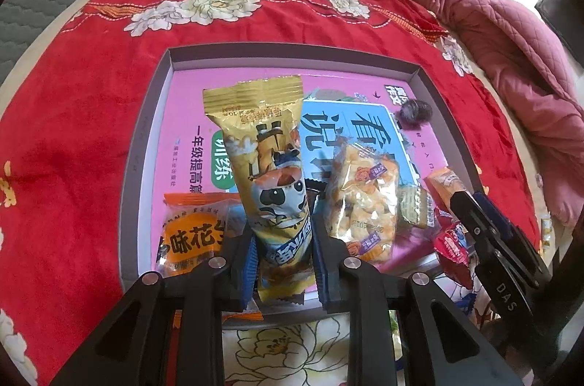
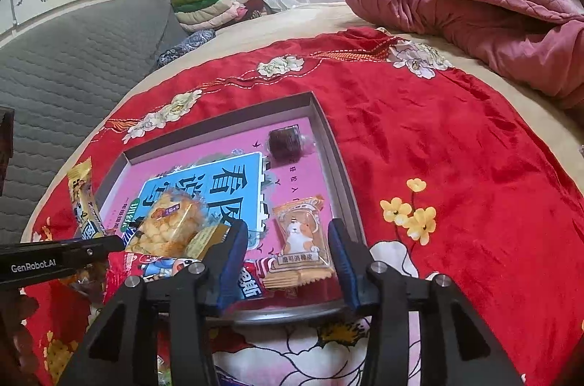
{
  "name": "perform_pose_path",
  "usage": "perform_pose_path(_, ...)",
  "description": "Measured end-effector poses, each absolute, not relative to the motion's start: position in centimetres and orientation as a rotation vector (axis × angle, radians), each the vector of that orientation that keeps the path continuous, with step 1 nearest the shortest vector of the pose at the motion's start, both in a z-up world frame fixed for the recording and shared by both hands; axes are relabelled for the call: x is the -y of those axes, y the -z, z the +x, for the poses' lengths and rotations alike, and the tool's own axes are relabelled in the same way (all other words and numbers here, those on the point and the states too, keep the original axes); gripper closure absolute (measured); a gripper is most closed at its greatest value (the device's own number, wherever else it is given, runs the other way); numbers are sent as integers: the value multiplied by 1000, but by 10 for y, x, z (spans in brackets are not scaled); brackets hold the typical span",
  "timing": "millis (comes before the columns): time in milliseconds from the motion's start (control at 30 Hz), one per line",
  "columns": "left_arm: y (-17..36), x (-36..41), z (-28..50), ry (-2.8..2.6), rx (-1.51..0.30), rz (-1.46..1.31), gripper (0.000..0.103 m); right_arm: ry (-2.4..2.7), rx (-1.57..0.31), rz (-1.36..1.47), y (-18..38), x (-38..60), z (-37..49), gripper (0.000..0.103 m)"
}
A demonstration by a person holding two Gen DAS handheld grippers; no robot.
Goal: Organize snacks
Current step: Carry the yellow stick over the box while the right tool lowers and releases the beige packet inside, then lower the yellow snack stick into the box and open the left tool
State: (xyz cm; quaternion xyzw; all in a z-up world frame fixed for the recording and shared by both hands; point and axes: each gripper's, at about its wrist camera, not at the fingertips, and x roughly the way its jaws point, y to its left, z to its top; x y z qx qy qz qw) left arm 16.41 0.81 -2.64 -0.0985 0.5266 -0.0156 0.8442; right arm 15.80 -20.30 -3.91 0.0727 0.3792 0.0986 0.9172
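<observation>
My left gripper point(image 1: 283, 258) is shut on a gold panda snack bar point(image 1: 270, 174) and holds it upright over the grey tray point(image 1: 153, 130). The bar also shows in the right wrist view point(image 2: 84, 203). In the tray lie an orange peanut pack point(image 1: 193, 236), a clear bag of puffed snacks point(image 1: 363, 203), a red packet point(image 1: 452, 247) and a dark wrapped candy point(image 1: 414, 112). My right gripper point(image 2: 288, 240) is open, its fingers either side of an orange corgi biscuit pack point(image 2: 303, 240) lying in the tray point(image 2: 339, 167).
The tray holds a pink book with a blue panel point(image 2: 219, 181) and sits on a red flowered cloth point(image 2: 438, 149) over a bed. A pink quilt point(image 2: 474, 10) is bunched at the back right. A grey mattress pad point(image 2: 73, 57) lies left.
</observation>
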Motion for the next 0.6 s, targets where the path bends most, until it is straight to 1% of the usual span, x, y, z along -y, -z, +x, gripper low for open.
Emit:
perform_pose_path(67,26,-8,164,33,-1111,-205,73,-200,-774,151,38,203,157,56)
perform_pose_path(100,25,-8,163,35,-1111,-205,73,-199,-772,152,37,203,156,52)
perform_pose_path(167,25,-8,163,40,-1112,-207,71,-197,-767,163,36,206,155,48)
perform_pose_path(300,22,-9,163,39,-1107,-210,69,-191,-764,178,34,211,154,48)
perform_pose_path(333,21,-9,163,40,-1106,-208,68,-192,-765,181,34,211,154,48)
perform_pose_path(433,17,-9,162,42,-1097,-208,58,-191,-764,182,33,211,153,48)
perform_pose_path(600,12,-9,159,40,-1085,-201,57,-196,-753,181,29,211,149,44)
